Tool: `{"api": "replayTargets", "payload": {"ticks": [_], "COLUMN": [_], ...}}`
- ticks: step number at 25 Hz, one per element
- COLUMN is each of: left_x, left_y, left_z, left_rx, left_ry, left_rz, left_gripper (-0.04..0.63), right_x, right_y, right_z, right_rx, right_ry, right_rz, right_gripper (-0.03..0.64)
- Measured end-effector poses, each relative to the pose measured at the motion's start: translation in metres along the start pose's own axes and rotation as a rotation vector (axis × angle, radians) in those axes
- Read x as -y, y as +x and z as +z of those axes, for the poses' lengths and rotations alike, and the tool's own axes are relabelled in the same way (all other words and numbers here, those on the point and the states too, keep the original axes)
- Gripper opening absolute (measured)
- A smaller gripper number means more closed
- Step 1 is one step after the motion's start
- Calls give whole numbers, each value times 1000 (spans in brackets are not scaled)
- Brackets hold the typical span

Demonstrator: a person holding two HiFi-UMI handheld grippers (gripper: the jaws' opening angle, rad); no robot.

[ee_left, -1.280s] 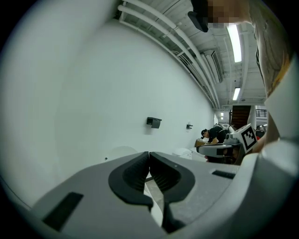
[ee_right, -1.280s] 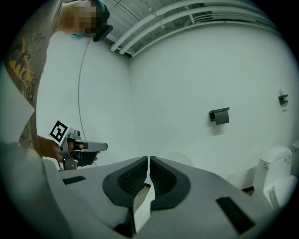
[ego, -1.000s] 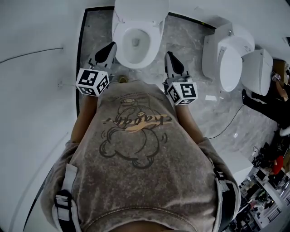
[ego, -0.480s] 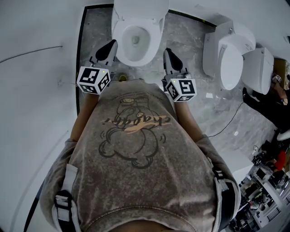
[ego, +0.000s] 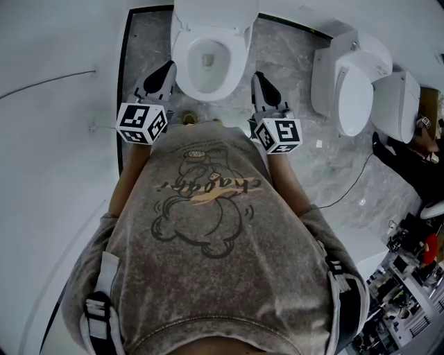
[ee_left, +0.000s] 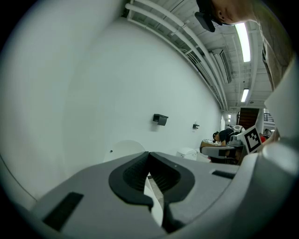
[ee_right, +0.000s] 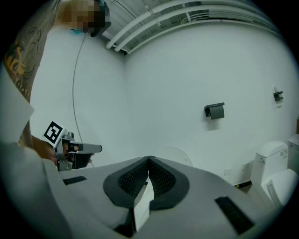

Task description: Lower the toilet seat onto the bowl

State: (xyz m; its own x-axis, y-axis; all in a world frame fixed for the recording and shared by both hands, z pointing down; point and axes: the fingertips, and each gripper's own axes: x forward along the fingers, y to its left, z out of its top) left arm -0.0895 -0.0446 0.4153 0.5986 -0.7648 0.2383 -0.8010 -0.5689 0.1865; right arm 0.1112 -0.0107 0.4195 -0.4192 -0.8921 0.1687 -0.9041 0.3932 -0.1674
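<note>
Both sets of jaws are closed and empty: L gripper (ego: 163, 75) and R gripper (ego: 259, 83) flank the bowl (ego: 179, 61). The seat (ego: 215, 12) looks upright at the bowl's far end, dead ahead betw. them, hinge axis L–R. Approx. equally near.

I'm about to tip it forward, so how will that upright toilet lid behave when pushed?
The lid looks like rigid plastic, so it probably pivots from the back rather than bending. Its glossy surface could be slippery to push. Past upright, it may drop quickly onto the bowl.
</note>
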Motion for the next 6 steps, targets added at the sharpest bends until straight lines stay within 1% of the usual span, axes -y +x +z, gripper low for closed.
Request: {"api": "replayTargets", "payload": {"ticks": [6], "left_x": [-2], "left_y": [-3], "left_z": [-2], "left_rx": [-4], "left_ry": [-6], "left_rz": [4], "left_gripper": [9], "right_x": [1], "right_y": [-1], "right_z": [-4], "right_rx": [-7], "right_ry": [5], "right_rz": [-11], "right_gripper": [26]}}
